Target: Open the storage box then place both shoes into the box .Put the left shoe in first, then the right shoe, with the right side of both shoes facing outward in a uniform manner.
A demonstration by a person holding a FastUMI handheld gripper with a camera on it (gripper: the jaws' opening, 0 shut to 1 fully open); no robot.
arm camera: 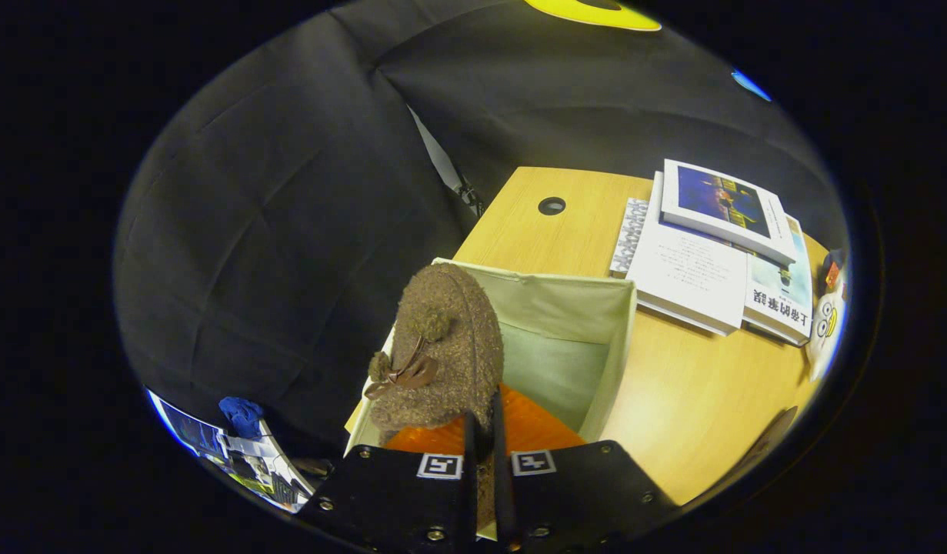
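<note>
Closest, the gripper (pixel 481 438) has its two fingers (pixel 468 462) almost together, clamped on the rear edge of a brown fuzzy shoe (pixel 442 354); only a thin strip of the shoe's fabric shows between them. Each finger carries a small square black-and-white marker near its inner edge. The shoe stands with its toe pointing away from the fingers, and a small brown bow with two pompoms sits on its upper.

Under and behind the shoe, something orange (pixel 531 427) lies inside the storage box (pixel 596 362). I cannot tell what it is. The storage box is open at the top, made of pale cream fabric, and the shoe is held over its left part, near the left wall. The inner bottom of the box is visible to the right of the shoe.

The box stands on a light wooden counter (pixel 696 392). Beyond the box, the counter has a round dark cable hole (pixel 551 205). To the right of the box and further away lies a stack of books (pixel 711 254), the top one with a dark blue cover picture. One lower book shows large Chinese characters, upside down from here, which I cannot read with certainty. Just right of the books, a white toy figure (pixel 827 323) with yellow and orange details is partly seen.
</note>
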